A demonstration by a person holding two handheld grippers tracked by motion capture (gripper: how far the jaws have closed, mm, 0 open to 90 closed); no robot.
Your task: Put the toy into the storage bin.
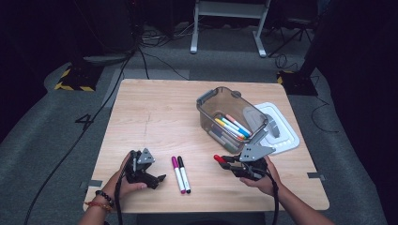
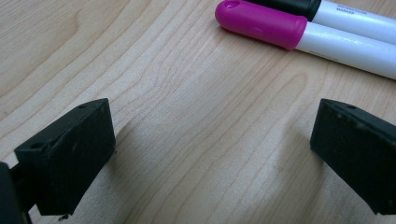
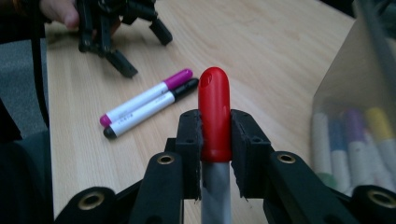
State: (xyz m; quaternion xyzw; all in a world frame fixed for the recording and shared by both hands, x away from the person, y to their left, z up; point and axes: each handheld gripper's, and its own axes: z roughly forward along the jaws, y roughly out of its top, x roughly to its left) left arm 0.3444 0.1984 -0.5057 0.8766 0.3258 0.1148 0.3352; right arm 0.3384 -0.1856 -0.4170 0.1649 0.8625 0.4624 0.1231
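A red-capped marker (image 3: pixel 215 107) with a grey-white barrel is pinched between the pads of my right gripper (image 3: pixel 215 126), its cap pointing forward. In the high view the right gripper (image 1: pixel 225 162) holds the red-capped marker (image 1: pixel 218 158) above the wooden table (image 1: pixel 155 117), front right. A pink-capped marker (image 1: pixel 177 174) and a black-capped marker (image 1: pixel 184 173) lie side by side at the front centre. Left of them my left gripper (image 1: pixel 158 181) rests low, open. Its jaws stand wide over bare wood in the left gripper view, left gripper (image 2: pixel 212 154) just short of the pink cap (image 2: pixel 261 23).
A clear plastic bin (image 1: pixel 206 101) with several coloured markers (image 1: pixel 232 126) inside stands behind the right gripper. Its white lid (image 1: pixel 286 140) lies by the table's right edge. The bin's wall (image 3: pixel 345 70) is close on the right in the right gripper view.
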